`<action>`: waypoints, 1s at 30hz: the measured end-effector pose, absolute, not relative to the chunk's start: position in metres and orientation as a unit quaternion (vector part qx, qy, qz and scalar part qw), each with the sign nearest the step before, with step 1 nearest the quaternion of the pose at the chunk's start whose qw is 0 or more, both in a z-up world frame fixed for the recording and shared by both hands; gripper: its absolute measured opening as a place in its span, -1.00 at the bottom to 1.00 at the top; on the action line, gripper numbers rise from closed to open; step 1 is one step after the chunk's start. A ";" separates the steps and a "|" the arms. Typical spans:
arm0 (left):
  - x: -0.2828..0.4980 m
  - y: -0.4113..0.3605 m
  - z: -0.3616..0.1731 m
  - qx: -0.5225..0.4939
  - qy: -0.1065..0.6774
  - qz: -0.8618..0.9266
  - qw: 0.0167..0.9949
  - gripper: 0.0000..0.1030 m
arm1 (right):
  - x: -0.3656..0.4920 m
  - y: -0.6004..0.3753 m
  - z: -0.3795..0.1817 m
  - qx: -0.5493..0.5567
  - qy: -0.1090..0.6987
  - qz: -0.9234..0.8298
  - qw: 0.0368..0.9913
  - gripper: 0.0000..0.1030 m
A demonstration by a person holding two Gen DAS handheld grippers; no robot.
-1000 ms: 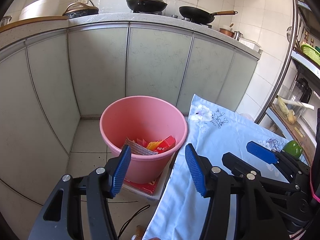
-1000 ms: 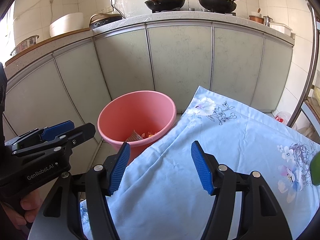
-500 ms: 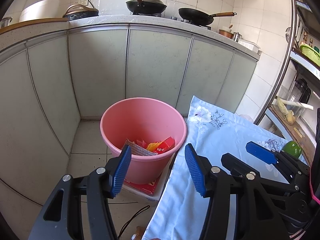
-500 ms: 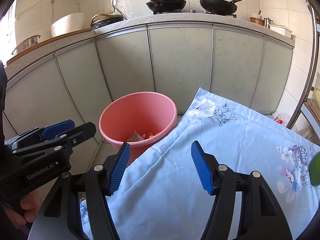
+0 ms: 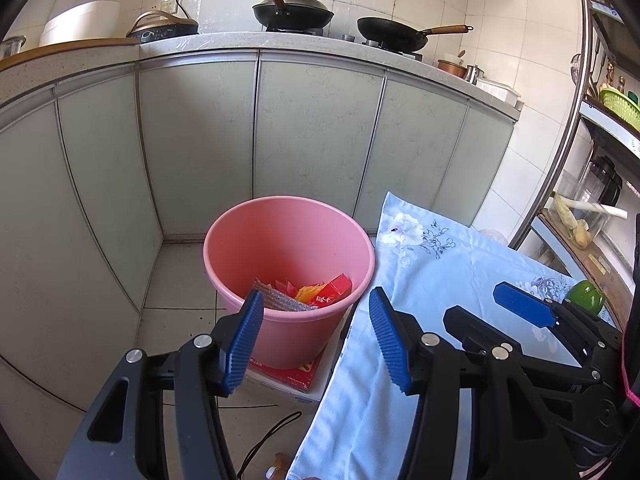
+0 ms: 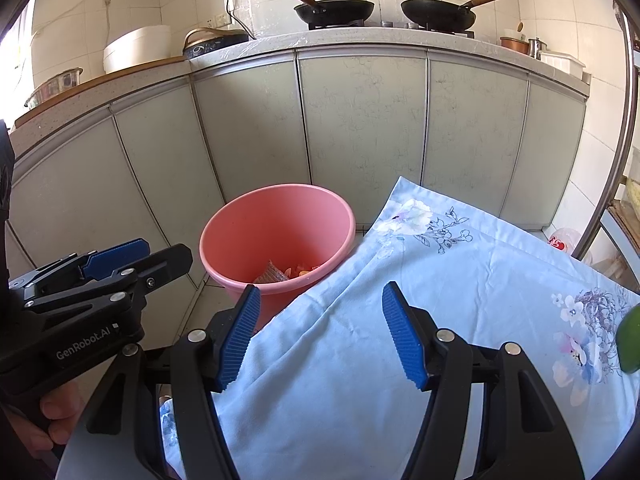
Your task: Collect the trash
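A: While held over the cloth [image 6: 460, 280], right gripper [image 6: 320, 334]: jaws wide apart, nothing between the pads, blue cloth visible through the gap.

B: Left gripper [image 5: 316, 340]?

A: Jaws likewise wide apart, holding nothing. Seen in the left wrist view at lower centre, left pad over the bucket [image 5: 240, 248] rim, right pad over the cloth edge. Appears also at left of the right wrist view, gripped by a hand [image 6: 44, 420] at lower left.

B: Location of trash [image 5: 308, 292]?

A: Inside the pink bucket, at the bottom: red and orange wrappers plus a clear ribbed packet. Bucket at frame centre in both views, standing on a red-topped box [image 5: 292, 376] on the tiled floor, just left of the cloth.

B: Other items?

A: Green object [image 5: 584, 296] on the cloth at right, cut off by the frame edge in the right wrist view. Cabinets [image 6: 360, 128] behind the bucket; two pans [image 6: 336, 4] on the counter at upper centre.
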State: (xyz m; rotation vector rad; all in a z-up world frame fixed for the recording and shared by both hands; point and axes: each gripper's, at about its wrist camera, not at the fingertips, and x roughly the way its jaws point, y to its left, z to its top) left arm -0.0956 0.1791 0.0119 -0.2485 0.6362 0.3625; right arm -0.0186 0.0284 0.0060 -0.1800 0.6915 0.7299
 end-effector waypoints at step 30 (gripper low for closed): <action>-0.097 0.180 0.012 -0.115 0.310 0.182 0.926 0.00 | -0.020 0.029 0.006 -0.092 0.329 0.353 0.871 0.25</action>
